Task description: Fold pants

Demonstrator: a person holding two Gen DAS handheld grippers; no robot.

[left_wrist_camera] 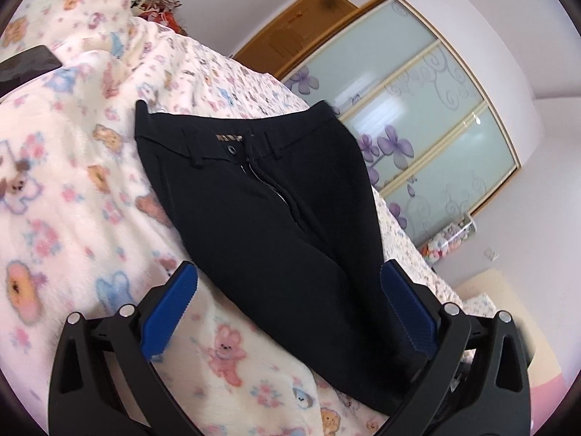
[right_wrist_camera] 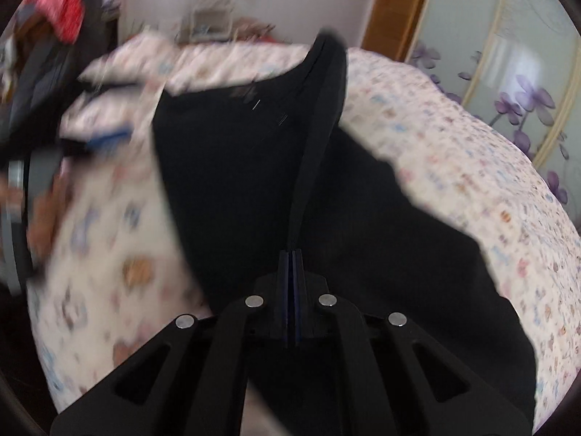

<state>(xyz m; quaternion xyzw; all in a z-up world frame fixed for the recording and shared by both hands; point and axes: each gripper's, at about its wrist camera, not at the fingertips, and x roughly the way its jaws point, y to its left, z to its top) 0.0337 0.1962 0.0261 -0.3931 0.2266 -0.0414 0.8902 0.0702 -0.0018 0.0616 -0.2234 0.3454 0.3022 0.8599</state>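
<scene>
While the dark pants [left_wrist_camera: 261, 196] are lying waistband-up on the bear-print blanket [left_wrist_camera: 72, 189] covering the bed, the left gripper [left_wrist_camera: 290, 290] is hovering wide open over the lower part, its blue pads [left_wrist_camera: 170, 309] gripping nothing. The right gripper [right_wrist_camera: 293, 254] is clamping a raised fold of the pants, jaws fully closed on the cloth.

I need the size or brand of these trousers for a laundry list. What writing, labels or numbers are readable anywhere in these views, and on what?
Nothing can be read.
Small tan label inside the waistband of the dark navy trousers: it carries marks, too small and blurred to read.
Same label in the right wrist view: motion-blurred, unreadable.
Cream fleece blanket with bears and flowers: pictures only, no words.
Frosted wardrobe doors: purple flowers and swirls only.
</scene>
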